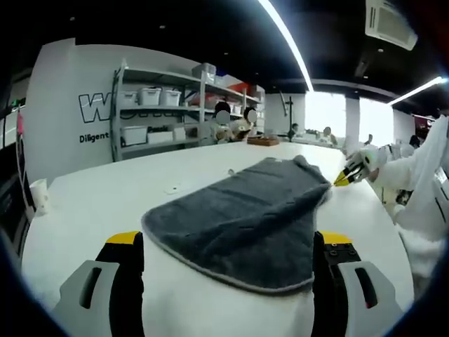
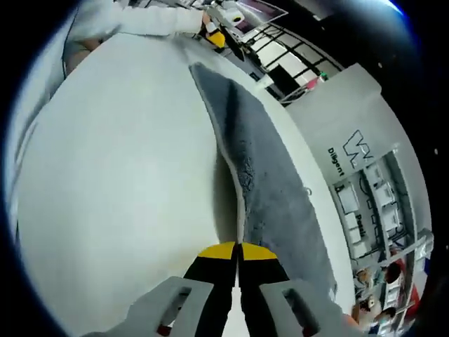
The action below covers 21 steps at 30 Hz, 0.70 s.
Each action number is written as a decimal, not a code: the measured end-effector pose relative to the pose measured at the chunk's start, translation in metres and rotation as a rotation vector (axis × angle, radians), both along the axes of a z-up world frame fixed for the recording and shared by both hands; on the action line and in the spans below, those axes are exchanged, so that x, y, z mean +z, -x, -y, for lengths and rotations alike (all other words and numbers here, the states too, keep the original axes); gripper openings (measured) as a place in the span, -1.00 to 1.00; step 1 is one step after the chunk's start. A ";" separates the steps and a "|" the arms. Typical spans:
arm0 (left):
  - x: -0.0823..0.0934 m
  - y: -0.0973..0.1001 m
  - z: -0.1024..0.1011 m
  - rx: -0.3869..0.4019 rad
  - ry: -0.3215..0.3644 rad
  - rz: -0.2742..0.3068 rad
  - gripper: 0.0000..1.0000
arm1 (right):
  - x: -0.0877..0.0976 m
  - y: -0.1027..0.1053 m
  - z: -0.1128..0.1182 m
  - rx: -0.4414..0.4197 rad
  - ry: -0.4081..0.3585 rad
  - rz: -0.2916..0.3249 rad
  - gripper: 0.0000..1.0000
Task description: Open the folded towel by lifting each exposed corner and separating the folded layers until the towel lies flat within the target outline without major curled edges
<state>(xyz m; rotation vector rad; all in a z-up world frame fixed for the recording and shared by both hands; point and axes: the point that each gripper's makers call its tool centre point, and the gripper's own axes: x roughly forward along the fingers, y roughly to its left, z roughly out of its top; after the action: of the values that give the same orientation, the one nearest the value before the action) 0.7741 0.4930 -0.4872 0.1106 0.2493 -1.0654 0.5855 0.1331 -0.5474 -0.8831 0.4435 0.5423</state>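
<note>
A: Where is the towel (image 1: 249,217)?

B: On the white surface (image 1: 105,203), still doubled. The right tongs (image 2: 238,247) are clenched on its edge; the left tongs (image 1: 228,242) stand released, one jaw on each side of the near end.

A: How should the pull go?

B: I'd lift that edge low and slow, peeling the top layer away while the left tongs pin the lower layer.

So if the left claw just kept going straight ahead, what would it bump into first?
Probably the grey fluffy towel: its near edge lies on the white table, right between the open left claw jaws.
</note>
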 end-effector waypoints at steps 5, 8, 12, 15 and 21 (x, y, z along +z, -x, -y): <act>-0.005 0.001 0.003 -0.005 -0.003 -0.012 0.97 | 0.015 0.007 0.009 -0.099 -0.309 -0.022 -0.75; -0.010 0.002 0.007 -0.010 -0.011 -0.022 0.97 | 0.025 0.015 0.023 -0.155 -0.469 -0.009 -0.58; -0.015 0.004 0.010 -0.016 -0.021 -0.032 0.97 | 0.035 0.026 0.049 -0.246 -0.660 0.016 -0.29; -0.014 0.007 0.012 -0.020 -0.026 -0.025 0.97 | 0.039 0.040 0.085 -0.345 -0.737 0.058 -0.02; -0.015 0.015 0.015 -0.026 0.008 -0.037 0.97 | 0.048 0.075 0.133 -0.438 -0.740 0.128 0.26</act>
<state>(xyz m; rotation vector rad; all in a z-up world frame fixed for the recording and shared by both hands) 0.7587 0.4784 -0.5025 0.0872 0.2783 -1.0944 0.5106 0.0003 -0.4991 -0.0967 0.2714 0.2079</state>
